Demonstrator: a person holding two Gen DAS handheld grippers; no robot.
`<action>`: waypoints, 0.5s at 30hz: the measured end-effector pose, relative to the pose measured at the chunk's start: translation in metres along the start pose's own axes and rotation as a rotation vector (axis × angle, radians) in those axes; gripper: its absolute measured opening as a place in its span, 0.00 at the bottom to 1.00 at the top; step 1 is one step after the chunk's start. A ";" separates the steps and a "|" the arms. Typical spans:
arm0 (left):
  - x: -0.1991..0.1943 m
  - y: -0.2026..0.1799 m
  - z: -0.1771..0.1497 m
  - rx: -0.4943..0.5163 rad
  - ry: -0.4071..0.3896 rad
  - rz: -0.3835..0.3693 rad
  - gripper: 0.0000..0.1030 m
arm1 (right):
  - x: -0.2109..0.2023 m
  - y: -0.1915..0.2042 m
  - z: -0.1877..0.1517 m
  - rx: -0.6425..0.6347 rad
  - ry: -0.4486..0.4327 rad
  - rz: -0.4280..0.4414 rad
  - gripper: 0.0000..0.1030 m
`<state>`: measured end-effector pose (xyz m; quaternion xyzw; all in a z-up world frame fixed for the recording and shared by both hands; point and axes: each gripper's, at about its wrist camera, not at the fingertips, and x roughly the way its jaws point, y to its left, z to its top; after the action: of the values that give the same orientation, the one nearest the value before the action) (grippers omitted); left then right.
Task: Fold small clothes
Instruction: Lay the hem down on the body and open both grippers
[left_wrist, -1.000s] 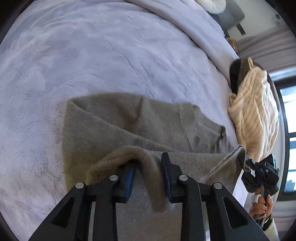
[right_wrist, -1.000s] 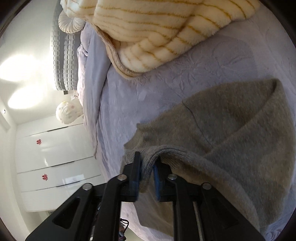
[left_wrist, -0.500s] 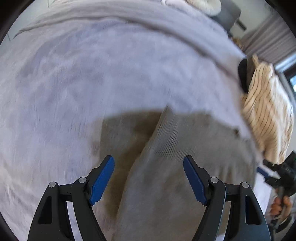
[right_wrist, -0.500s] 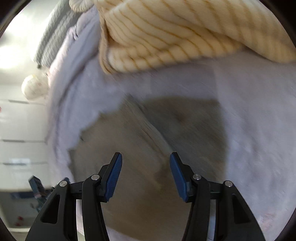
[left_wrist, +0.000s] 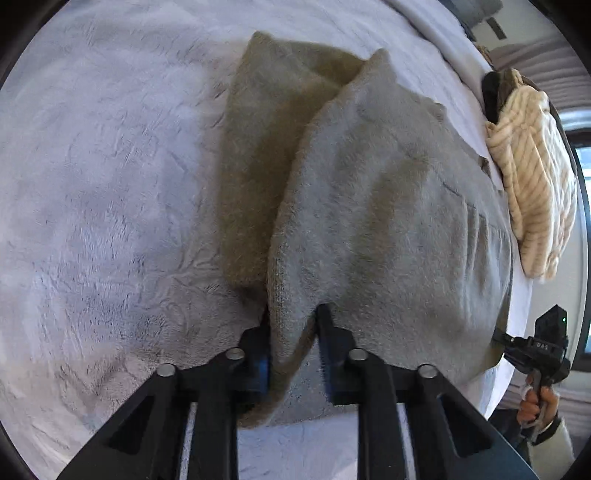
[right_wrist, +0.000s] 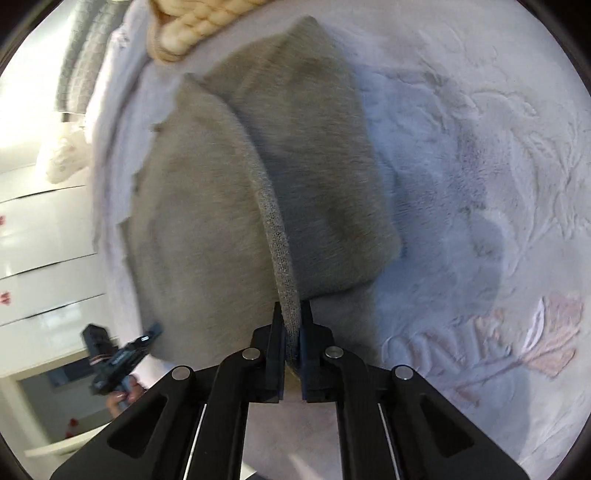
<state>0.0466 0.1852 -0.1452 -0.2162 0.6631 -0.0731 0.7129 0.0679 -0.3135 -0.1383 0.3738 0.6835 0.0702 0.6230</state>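
So the left hand-held gripper (left_wrist: 293, 343) and the right hand-held gripper (right_wrist: 291, 332) are both clamped on the near edge of the fuzzy grey-brown knit garment (left_wrist: 369, 206), which stretches away lengthwise across the lavender plush bed (left_wrist: 103, 177).

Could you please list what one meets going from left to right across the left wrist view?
lavender bedspread → grey-brown garment, pinched by the left gripper → cream striped knit → right gripper
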 end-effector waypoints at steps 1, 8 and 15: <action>-0.006 -0.003 -0.002 0.026 -0.009 -0.005 0.16 | -0.005 0.000 -0.003 -0.001 0.000 0.007 0.05; -0.010 0.006 -0.021 0.099 -0.006 0.041 0.14 | 0.009 -0.037 -0.013 0.075 0.042 -0.113 0.05; -0.023 0.011 -0.034 0.106 -0.013 0.088 0.15 | -0.017 -0.018 -0.023 -0.003 -0.030 -0.237 0.06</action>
<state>0.0086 0.1972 -0.1293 -0.1491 0.6625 -0.0752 0.7302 0.0387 -0.3281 -0.1302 0.2905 0.7133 -0.0088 0.6377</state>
